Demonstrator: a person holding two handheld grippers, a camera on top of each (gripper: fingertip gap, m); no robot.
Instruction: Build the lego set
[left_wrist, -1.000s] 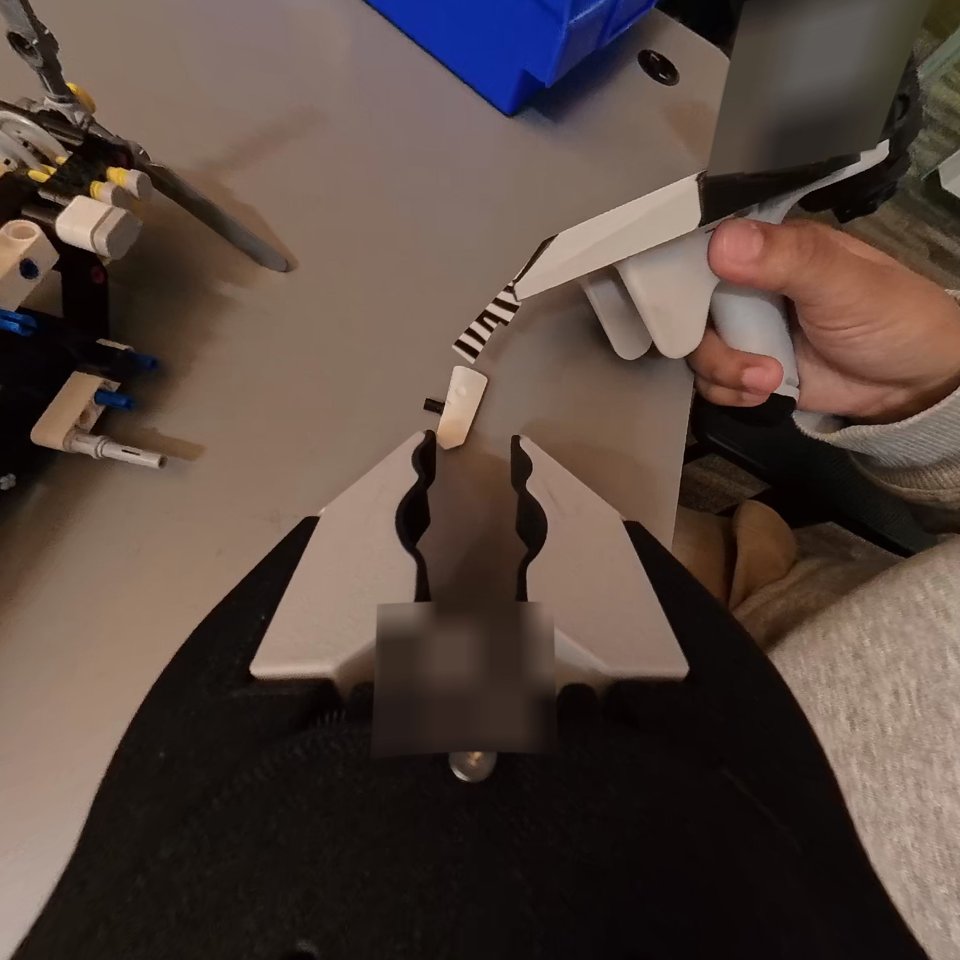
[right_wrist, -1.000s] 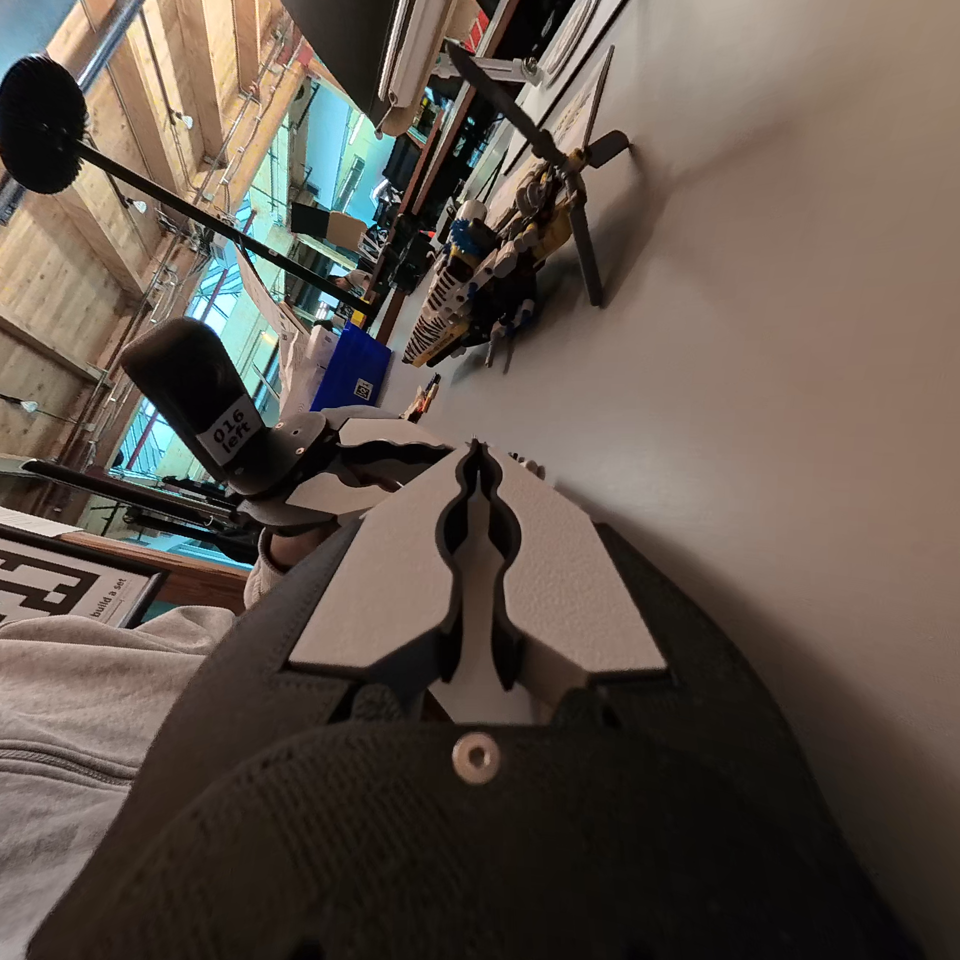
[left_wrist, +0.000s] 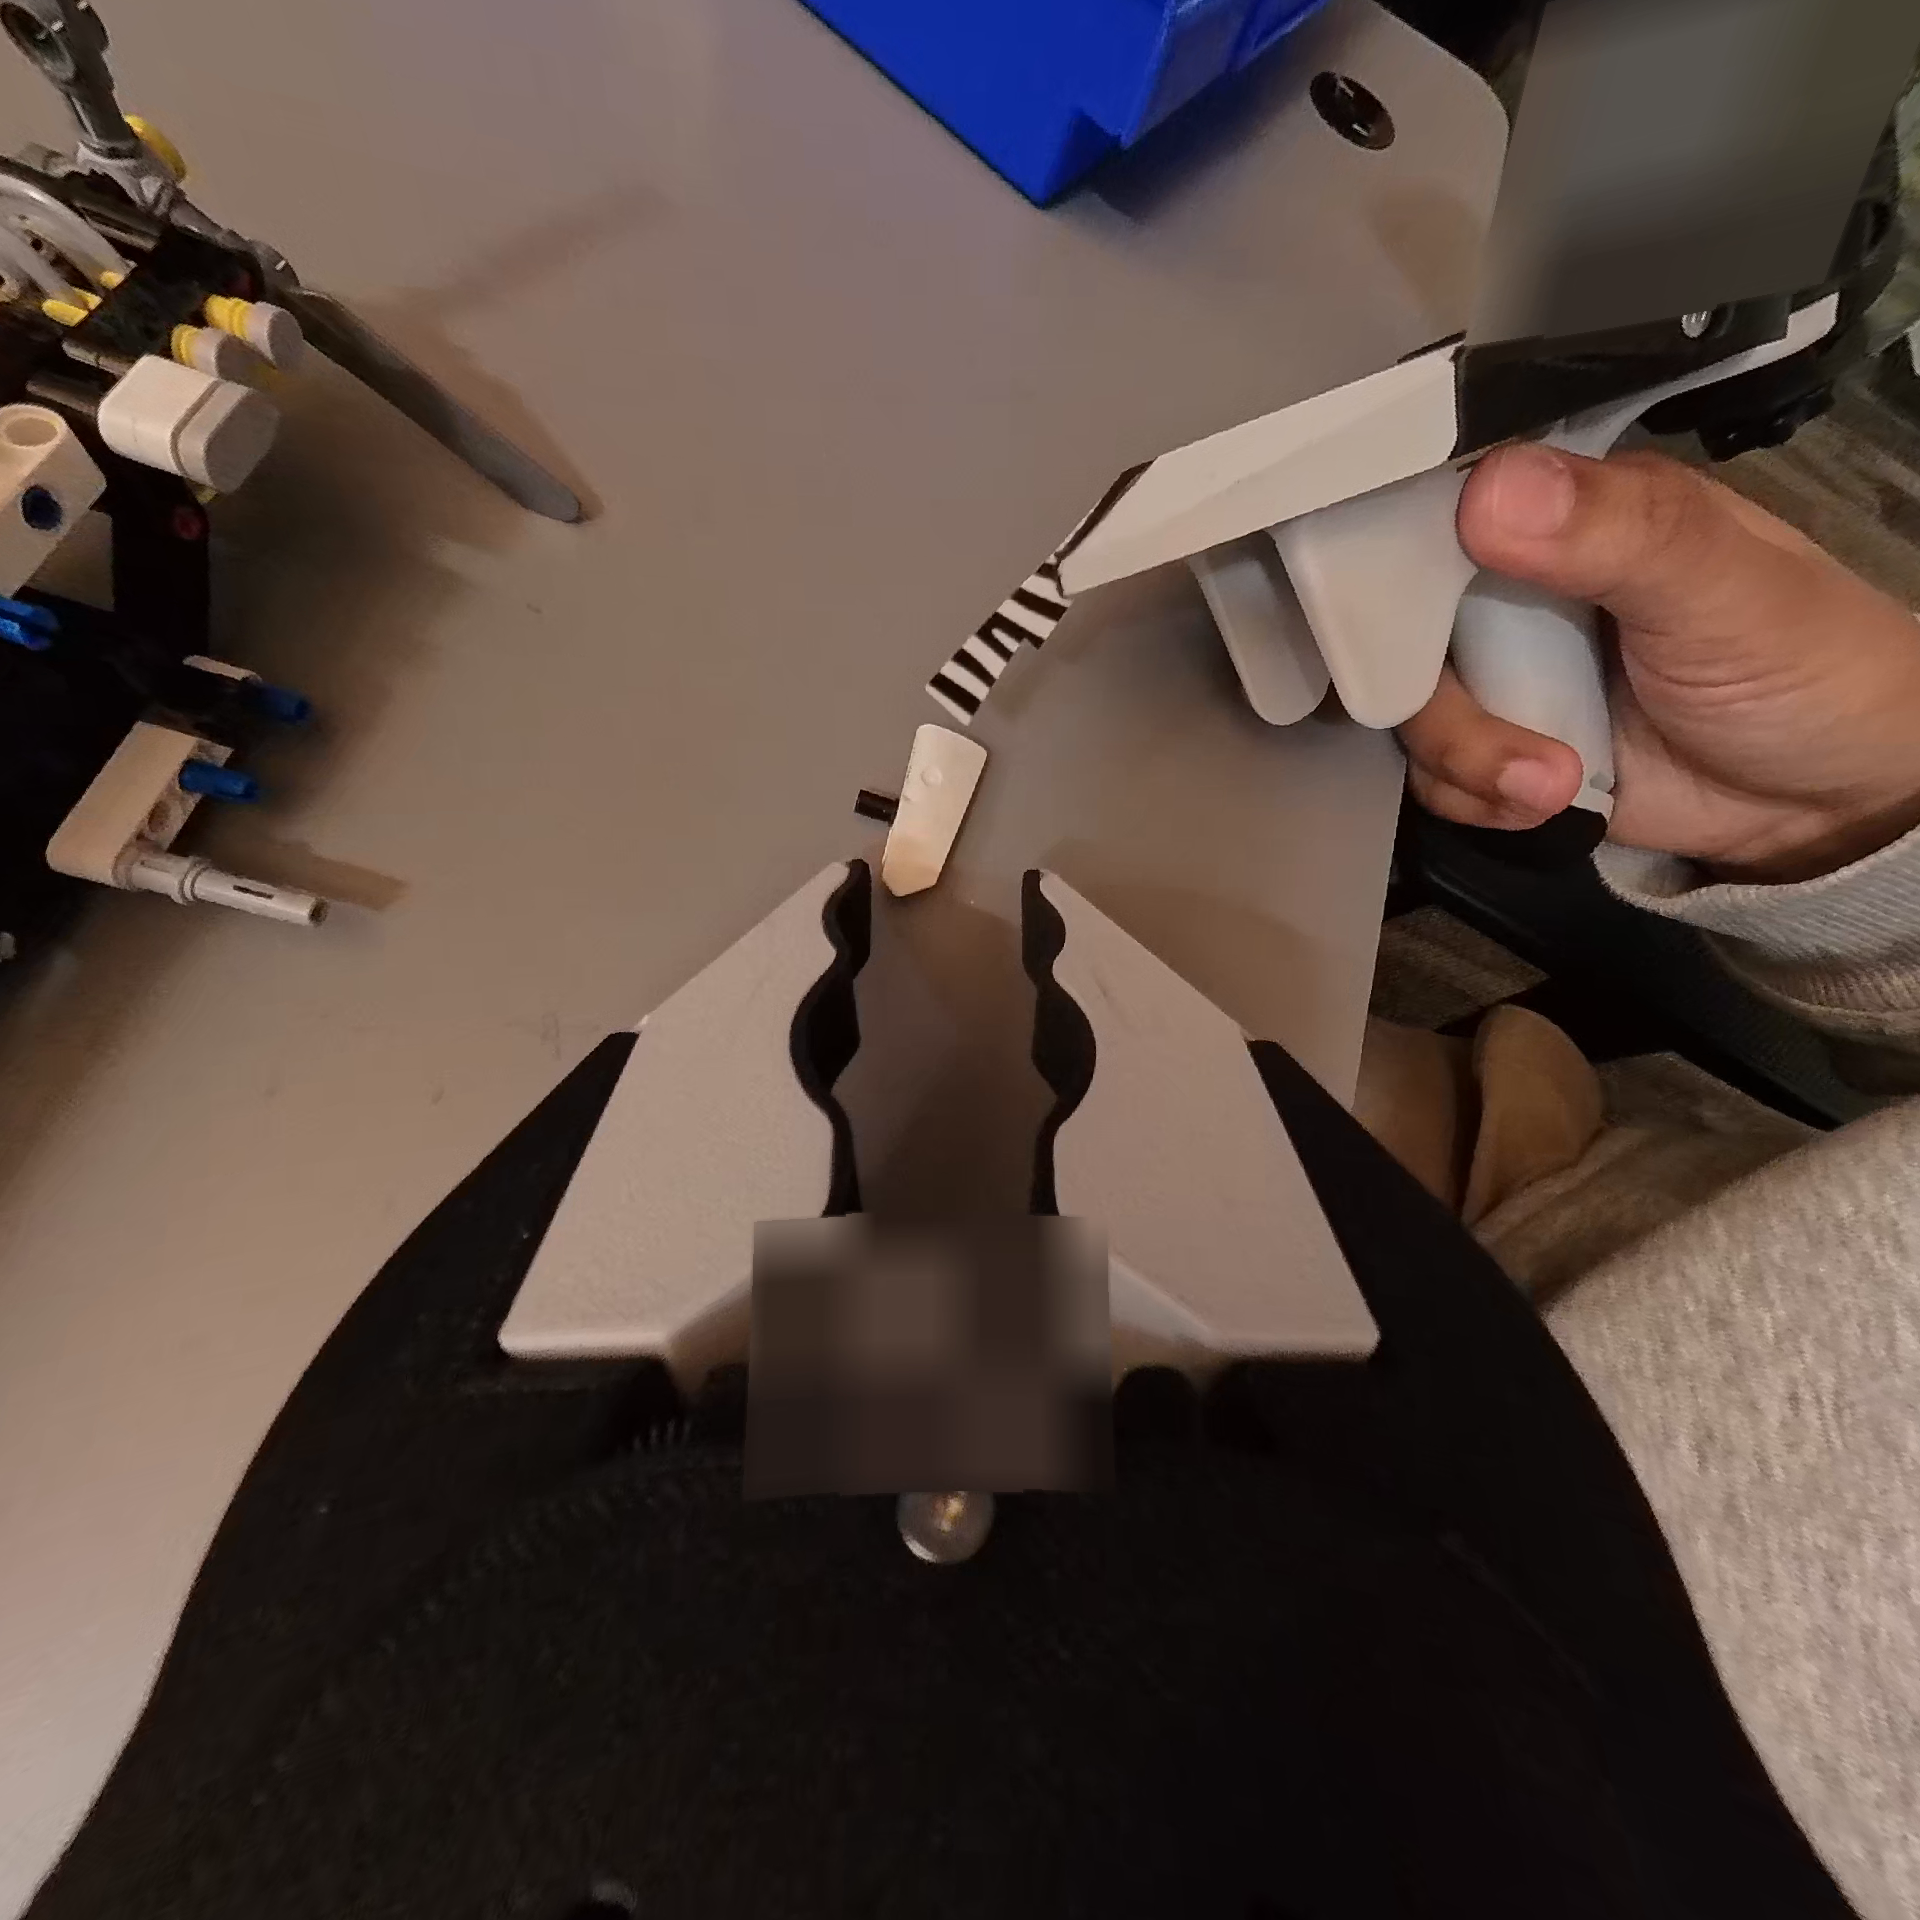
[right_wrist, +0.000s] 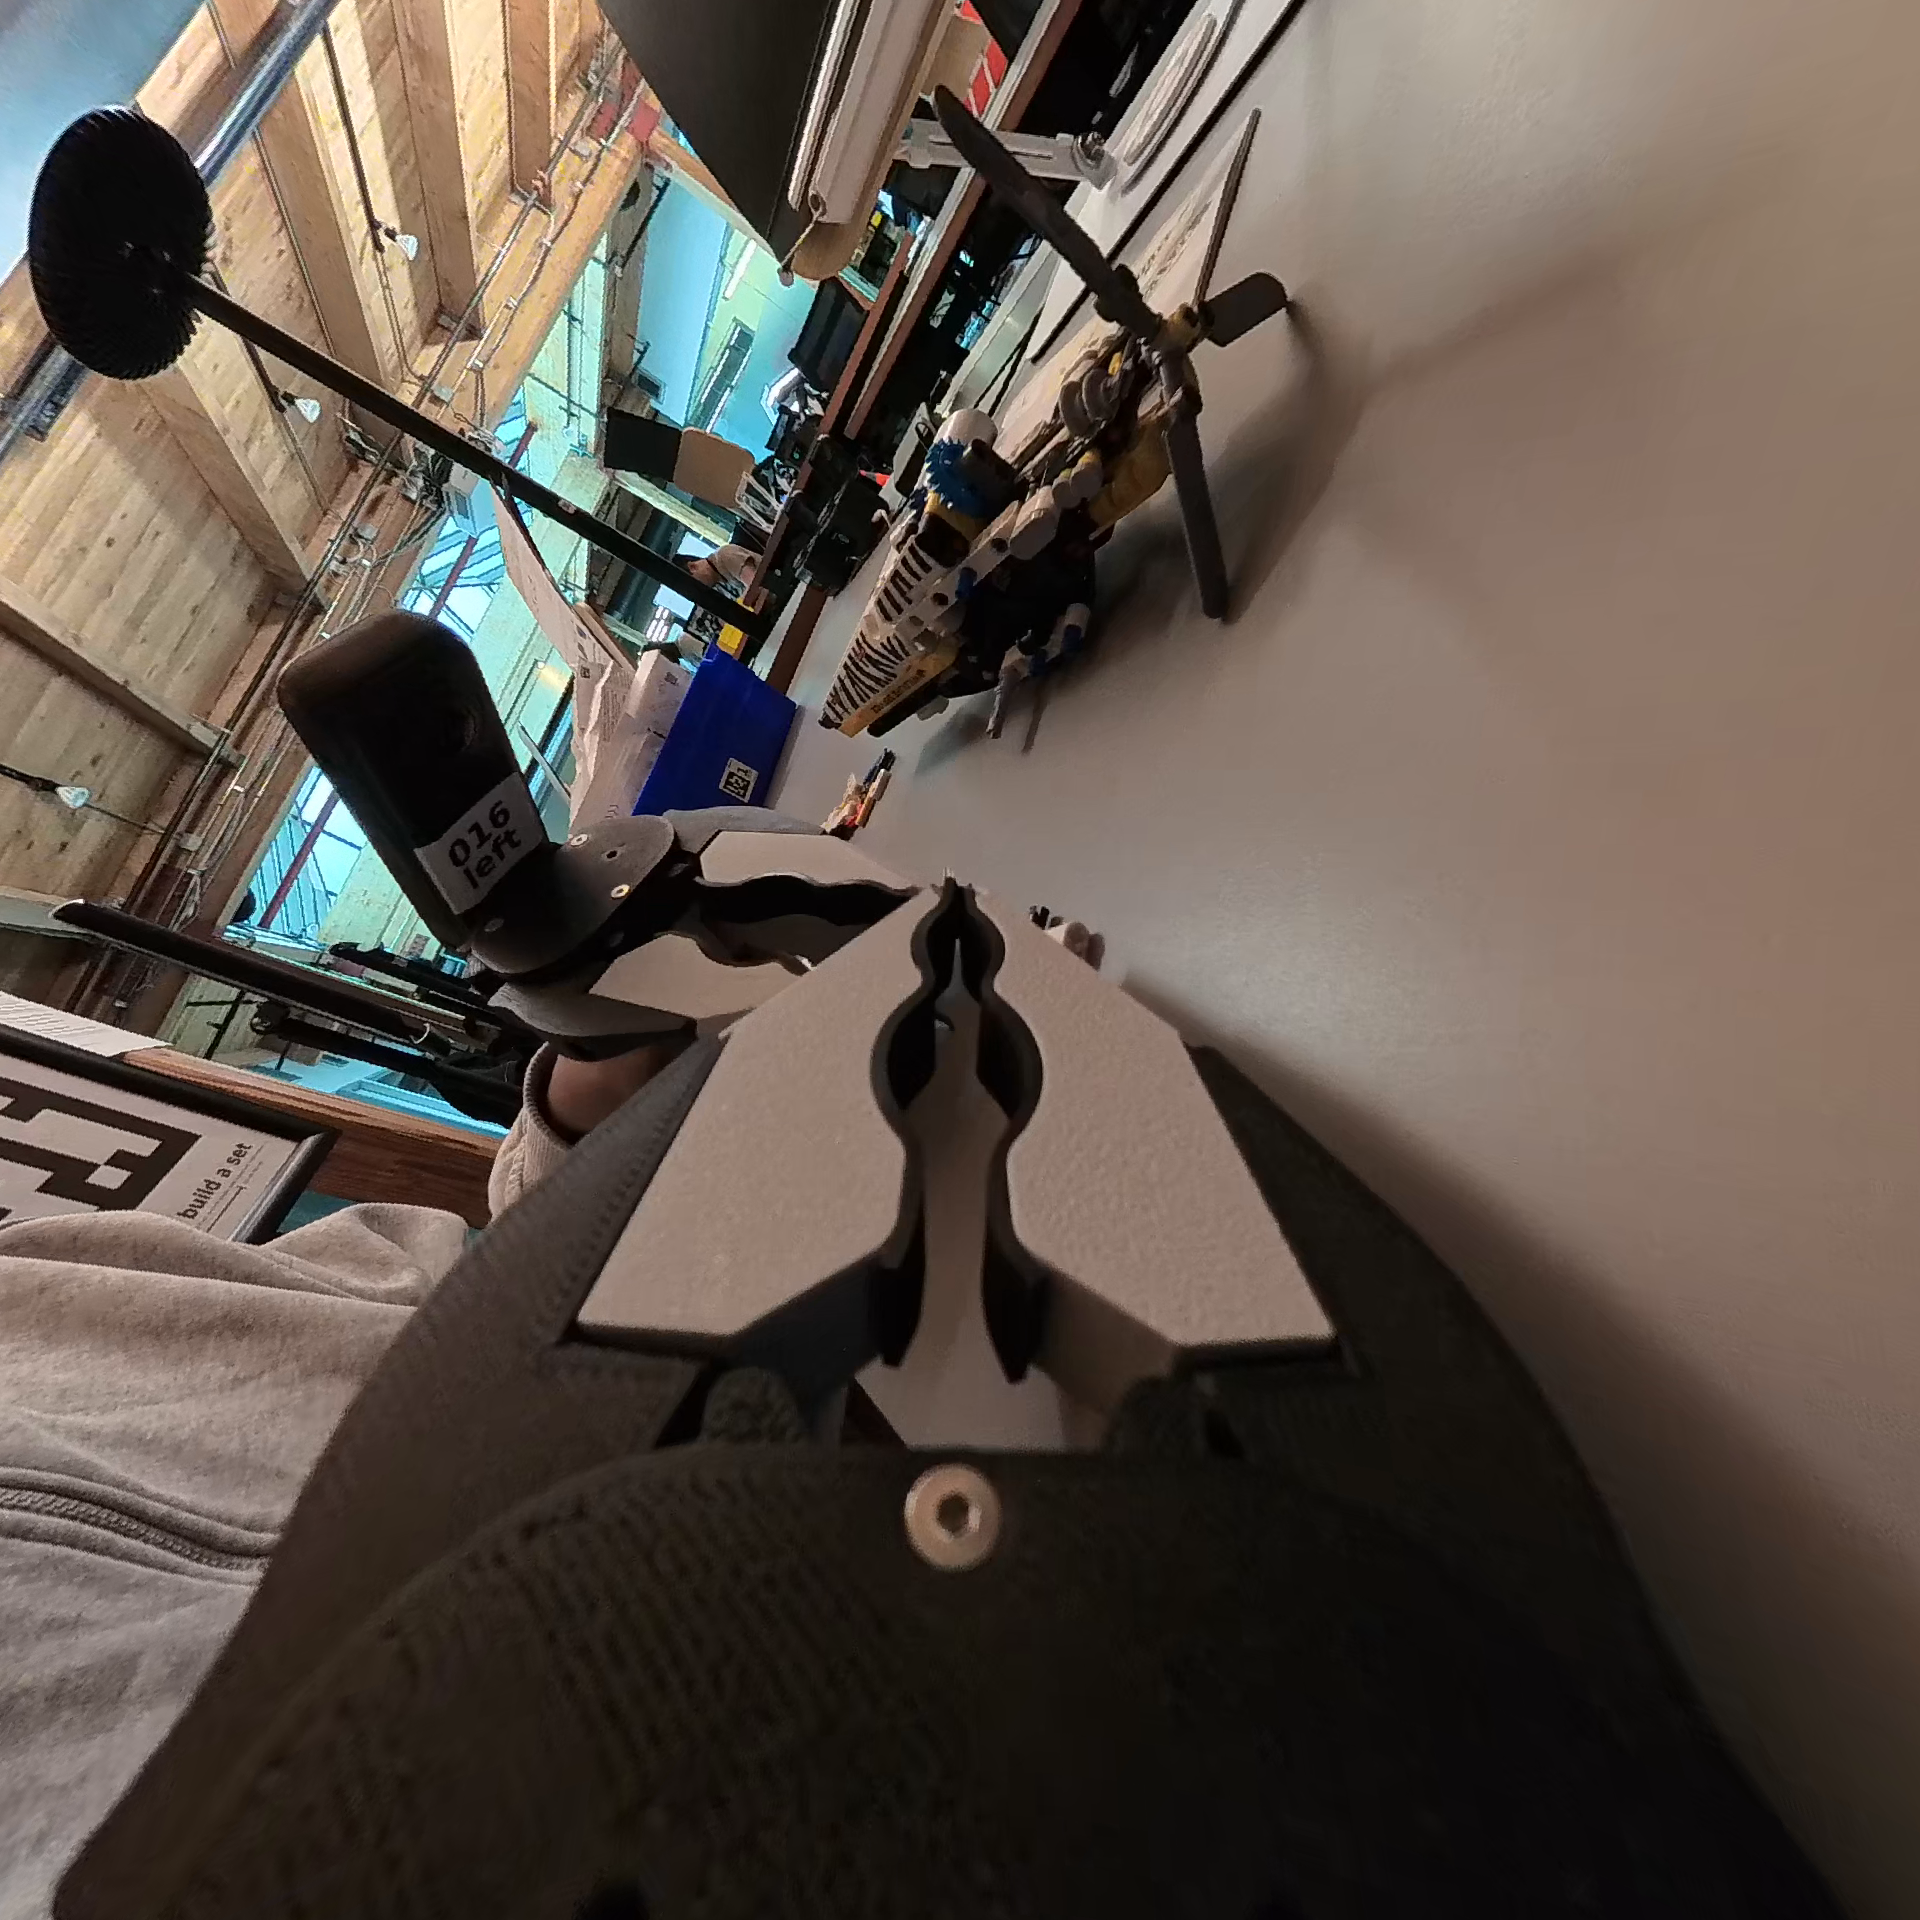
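Observation:
A small cream Lego piece (left_wrist: 932, 805) with a black pin (left_wrist: 874, 803) lies on the grey table (left_wrist: 779, 468), just ahead of my left gripper (left_wrist: 945, 881). That gripper is open and empty, and its left fingertip almost touches the piece. My right gripper (left_wrist: 1075, 569) comes in from the right, shut on a black-and-white striped panel (left_wrist: 1000, 652) held just above the cream piece. In the right wrist view the right gripper (right_wrist: 948, 896) shows with its jaws together, and the left gripper (right_wrist: 800, 909) shows open beside it. The partly built helicopter model (left_wrist: 114, 447) stands at the far left; it also shows in the right wrist view (right_wrist: 997, 582).
A blue bin (left_wrist: 1049, 94) stands at the table's far edge; it also shows in the right wrist view (right_wrist: 717, 738). A grey rotor blade (left_wrist: 436, 416) of the model rests on the table. The table's right edge (left_wrist: 1387, 831) runs close beside the grippers, with the person's lap beyond it. The grippers' ends are close to 6 centimeters from one another. Both grippers' tips are roughly 11 centimeters from the grey rotor blade (left_wrist: 436, 416).

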